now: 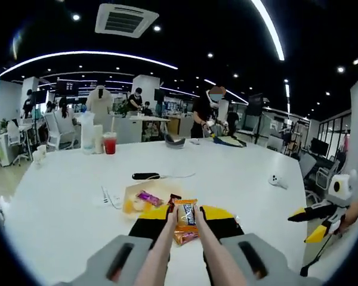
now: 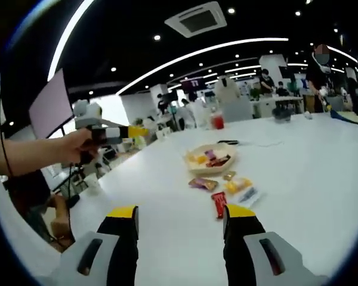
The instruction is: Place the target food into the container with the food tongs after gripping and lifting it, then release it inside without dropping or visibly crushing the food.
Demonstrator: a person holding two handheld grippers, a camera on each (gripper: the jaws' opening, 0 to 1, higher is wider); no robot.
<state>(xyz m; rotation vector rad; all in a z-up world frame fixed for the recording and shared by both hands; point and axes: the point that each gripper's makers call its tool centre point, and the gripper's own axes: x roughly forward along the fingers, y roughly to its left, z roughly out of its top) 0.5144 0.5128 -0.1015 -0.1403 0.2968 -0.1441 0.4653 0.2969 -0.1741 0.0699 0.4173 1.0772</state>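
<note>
With my left gripper (image 1: 185,223) squeezing pink food tongs (image 1: 182,238) onto an orange wrapped snack (image 1: 185,221) and my right gripper (image 2: 180,217) spread empty, I judge a slackened squeeze could drop it short of the shallow beige bowl (image 1: 131,201).

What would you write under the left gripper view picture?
Tongs in the left hand-held gripper pinch an orange snack packet above the white table.

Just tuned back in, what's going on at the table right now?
The left gripper is squeezing a pair of food tongs, whose tips pinch an orange snack packet. The packet is just short of the shallow bowl, which already holds a few wrapped snacks; it is not in yet. The right gripper is open and holds nothing, over the white table near a red snack bar.
</note>
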